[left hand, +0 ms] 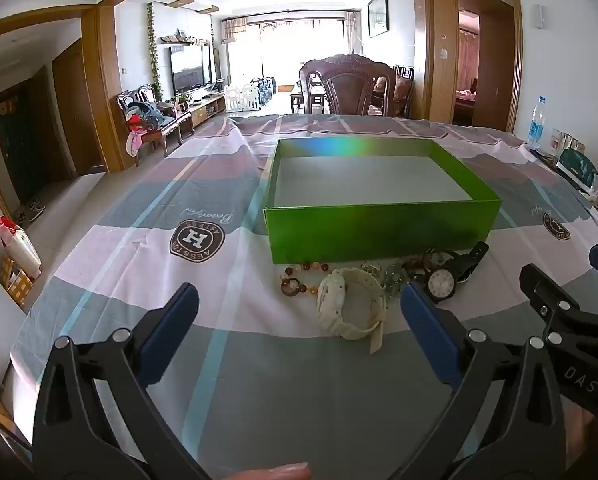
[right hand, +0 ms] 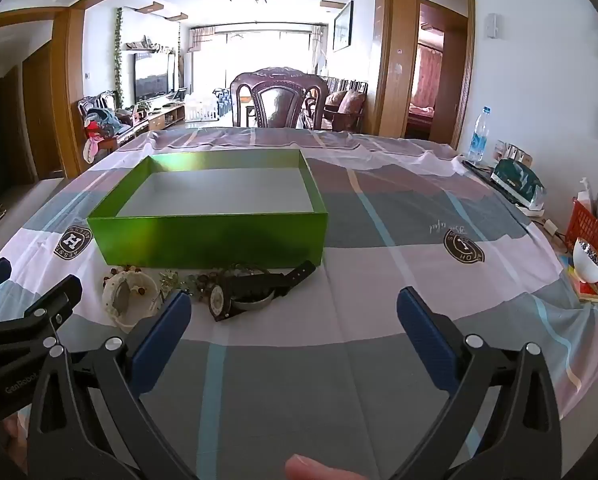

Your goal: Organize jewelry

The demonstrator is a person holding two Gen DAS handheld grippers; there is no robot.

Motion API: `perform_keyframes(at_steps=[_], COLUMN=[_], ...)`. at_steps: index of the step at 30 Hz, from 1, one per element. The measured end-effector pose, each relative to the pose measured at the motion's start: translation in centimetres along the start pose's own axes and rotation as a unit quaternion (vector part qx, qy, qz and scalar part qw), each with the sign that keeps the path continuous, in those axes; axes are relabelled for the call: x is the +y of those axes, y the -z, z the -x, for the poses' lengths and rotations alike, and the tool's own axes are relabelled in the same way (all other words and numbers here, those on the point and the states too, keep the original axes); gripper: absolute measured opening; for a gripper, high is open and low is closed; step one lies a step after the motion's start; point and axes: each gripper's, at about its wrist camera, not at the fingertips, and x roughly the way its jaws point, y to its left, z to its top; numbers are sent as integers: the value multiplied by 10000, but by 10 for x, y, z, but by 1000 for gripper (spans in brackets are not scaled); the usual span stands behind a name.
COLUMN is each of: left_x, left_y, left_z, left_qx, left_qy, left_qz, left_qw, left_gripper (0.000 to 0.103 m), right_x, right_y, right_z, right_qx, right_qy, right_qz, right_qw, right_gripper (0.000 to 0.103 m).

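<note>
Shallow green cardboard box (left hand: 383,232): glossy outer walls, matt grey inside. Checked pink-and-grey cotton-like tablecloth (left hand: 139,264): matt, softly creased. Cream plastic wristwatch (left hand: 349,308) dull; black wristwatch (right hand: 255,284) strap matt, its round glass face (left hand: 441,283) shiny.

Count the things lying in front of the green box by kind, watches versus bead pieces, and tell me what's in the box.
Watches: 3, namely the cream watch, the black watch with a white dial and another black watch behind it.
Bead pieces: at least 2, the amber bead bracelet and a pale green bead cluster; the tangle hides any more.
In the green box: 0.
Total: at least 5.
</note>
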Motion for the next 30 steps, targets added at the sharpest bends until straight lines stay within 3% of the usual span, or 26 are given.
perform_keyframes(at_steps=[30], left_x=[0], left_y=[0], left_z=[0], left_qx=[19], left_qy=[3], left_qz=[2], left_qw=[10000], left_gripper=[99], right_x=[1], right_y=[2], right_z=[-2], right_qx=[37], right_qy=[9], right_qz=[17], right_qw=[10000], right_gripper=[100])
